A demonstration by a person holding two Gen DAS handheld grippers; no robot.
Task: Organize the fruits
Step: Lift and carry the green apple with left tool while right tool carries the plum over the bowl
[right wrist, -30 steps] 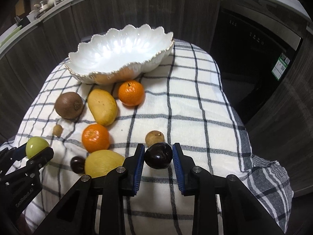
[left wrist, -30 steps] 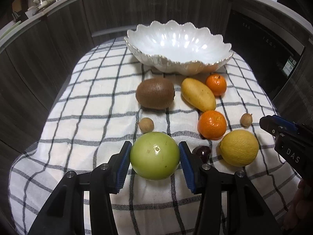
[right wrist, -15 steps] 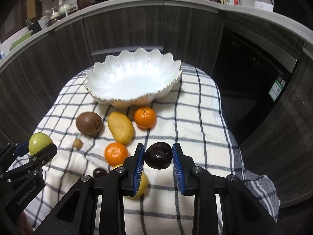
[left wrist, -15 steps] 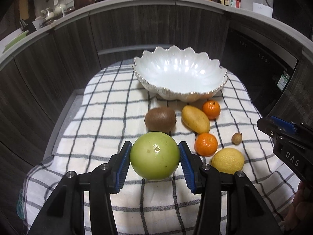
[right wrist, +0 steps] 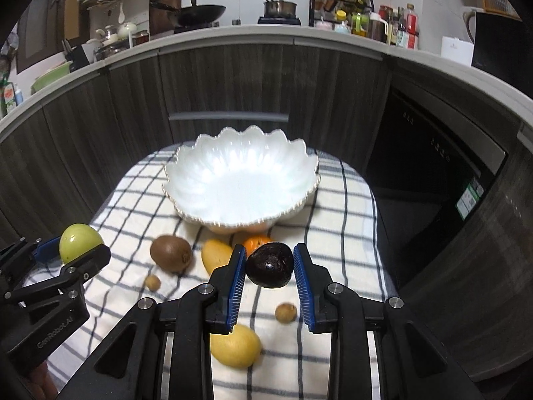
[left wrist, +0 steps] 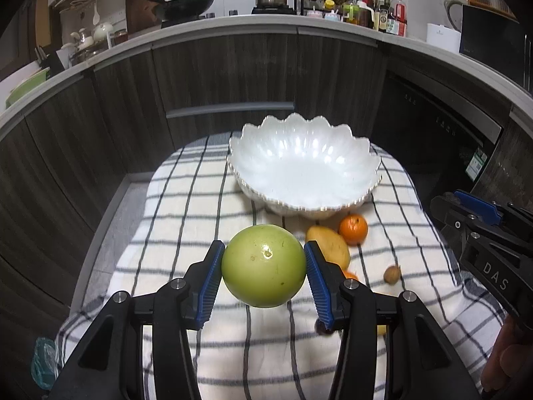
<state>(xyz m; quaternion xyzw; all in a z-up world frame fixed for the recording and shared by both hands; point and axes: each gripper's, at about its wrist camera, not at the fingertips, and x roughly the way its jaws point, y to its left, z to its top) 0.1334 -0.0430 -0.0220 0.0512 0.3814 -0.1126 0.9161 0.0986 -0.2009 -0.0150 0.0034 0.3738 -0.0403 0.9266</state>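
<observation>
Green apple (left wrist: 264,266); dark maroon fruit (right wrist: 270,265); white bowl (right wrist: 186,180); cream, grey-checked cloth (right wrist: 346,220); orange tangerine (left wrist: 353,229).

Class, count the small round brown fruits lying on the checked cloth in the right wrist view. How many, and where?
2. One small brown fruit lies below the kiwi; the other lies right of the lemon. The grippers may hide more.

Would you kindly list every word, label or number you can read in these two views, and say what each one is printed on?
"DAS" – on the black body of the right gripper, seen from the left wrist view.
"GenRobot.AI" – on the black body of the left gripper, seen from the right wrist view.
Green sticker on the dark appliance door: too small to read.
Bottle labels on the counter: blurred, unreadable.
</observation>
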